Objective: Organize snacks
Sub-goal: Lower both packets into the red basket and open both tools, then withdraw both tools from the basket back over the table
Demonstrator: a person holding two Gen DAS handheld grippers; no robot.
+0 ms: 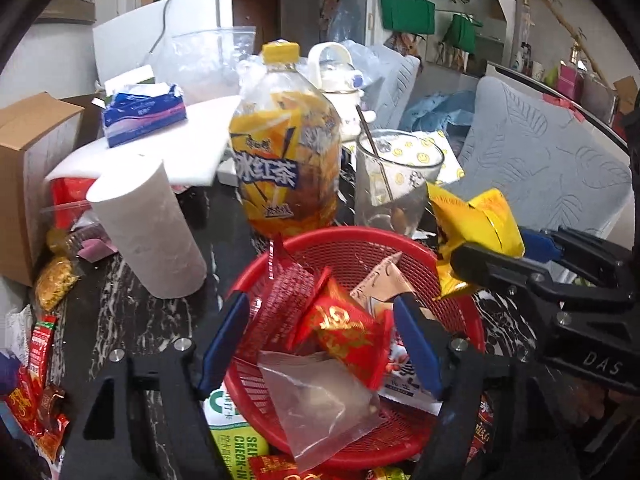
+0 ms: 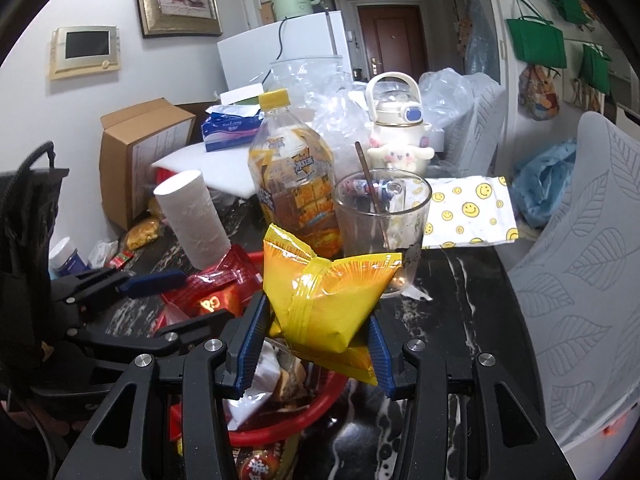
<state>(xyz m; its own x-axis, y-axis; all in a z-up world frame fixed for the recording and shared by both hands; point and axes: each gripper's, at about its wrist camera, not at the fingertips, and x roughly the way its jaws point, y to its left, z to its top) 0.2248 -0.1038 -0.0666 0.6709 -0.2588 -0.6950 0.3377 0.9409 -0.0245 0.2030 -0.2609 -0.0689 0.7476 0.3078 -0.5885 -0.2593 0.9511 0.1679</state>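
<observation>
A red mesh basket (image 1: 360, 248) sits on the dark marble table and holds several snack packets, among them a red-and-gold packet (image 1: 348, 332) and a clear plastic bag (image 1: 320, 404). My left gripper (image 1: 320, 344) is open above the basket, its blue pads on either side of the red-and-gold packet without closing on it. My right gripper (image 2: 316, 344) is shut on a yellow snack packet (image 2: 328, 300) and holds it over the basket's right rim (image 2: 280, 436). The same packet (image 1: 476, 232) and right gripper (image 1: 520, 256) show at the right of the left wrist view.
Behind the basket stand an iced tea bottle (image 1: 284, 160), a glass with a spoon (image 1: 392, 184) and a toilet paper roll (image 1: 148, 232). Loose snack packets (image 1: 36, 364) lie at the left. A cardboard box (image 1: 32, 168), a tissue pack (image 1: 144, 112) and a grey chair (image 2: 580, 280) surround the table.
</observation>
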